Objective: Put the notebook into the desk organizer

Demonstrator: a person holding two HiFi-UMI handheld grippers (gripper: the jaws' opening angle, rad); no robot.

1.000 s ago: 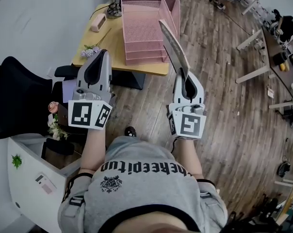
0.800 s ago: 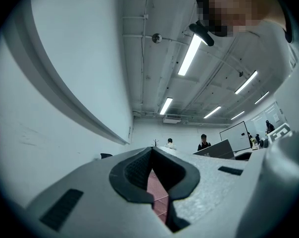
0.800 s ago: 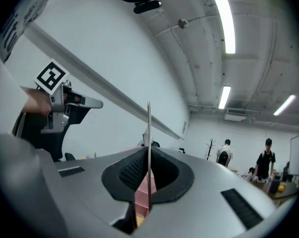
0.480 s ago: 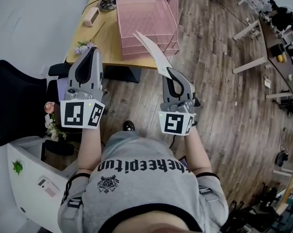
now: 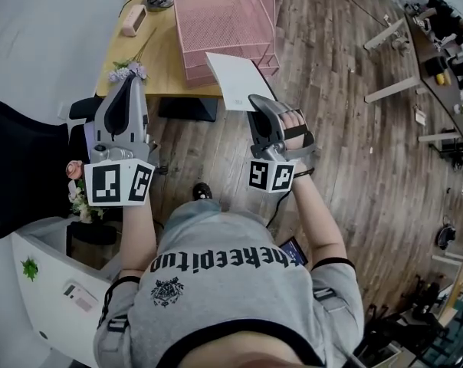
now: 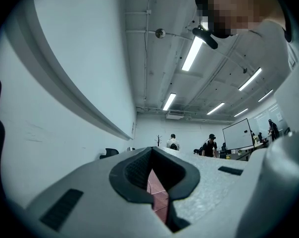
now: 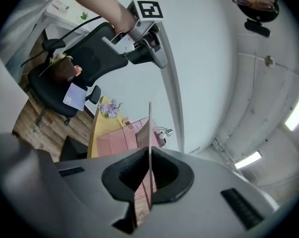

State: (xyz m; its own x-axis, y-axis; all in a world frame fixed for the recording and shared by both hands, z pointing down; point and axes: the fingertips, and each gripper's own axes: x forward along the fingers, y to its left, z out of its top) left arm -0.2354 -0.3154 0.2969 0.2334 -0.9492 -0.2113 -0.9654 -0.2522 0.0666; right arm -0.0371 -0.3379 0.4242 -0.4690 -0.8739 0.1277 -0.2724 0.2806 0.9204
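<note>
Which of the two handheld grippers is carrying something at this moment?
The right gripper: its jaws are clamped on the near edge of the thin white notebook. The left gripper has its jaws together with nothing between them.

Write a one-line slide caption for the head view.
Right hand-held gripper holds a white notebook near the pink desk organizer; left hand-held gripper empty.

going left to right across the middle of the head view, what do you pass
black chair → left gripper → notebook → white desk leg
</note>
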